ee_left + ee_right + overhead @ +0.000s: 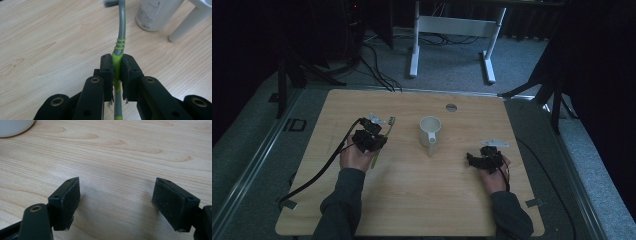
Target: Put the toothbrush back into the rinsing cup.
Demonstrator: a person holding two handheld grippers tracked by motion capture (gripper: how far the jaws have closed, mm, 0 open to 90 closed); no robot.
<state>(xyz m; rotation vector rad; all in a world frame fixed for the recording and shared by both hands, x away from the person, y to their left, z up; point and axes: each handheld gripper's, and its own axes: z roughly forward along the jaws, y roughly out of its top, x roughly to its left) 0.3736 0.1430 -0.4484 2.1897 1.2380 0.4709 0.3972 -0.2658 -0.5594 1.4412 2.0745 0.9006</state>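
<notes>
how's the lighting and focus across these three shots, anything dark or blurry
High view: dim and underexposed, the surroundings nearly black, the white cup the brightest thing on the table. Left gripper view: bright and even, the toothbrush sharp at the left claw, its bristle end cut off by the top edge. Right gripper view: well lit, with soft shadows beside the open right claw.

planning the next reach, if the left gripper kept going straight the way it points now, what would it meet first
Probably the white cup. The left gripper, its fingers shut on the toothbrush, points across bare table with the cup just right of its line. The brush head would likely arrive first, though depth is hard to judge.
</notes>
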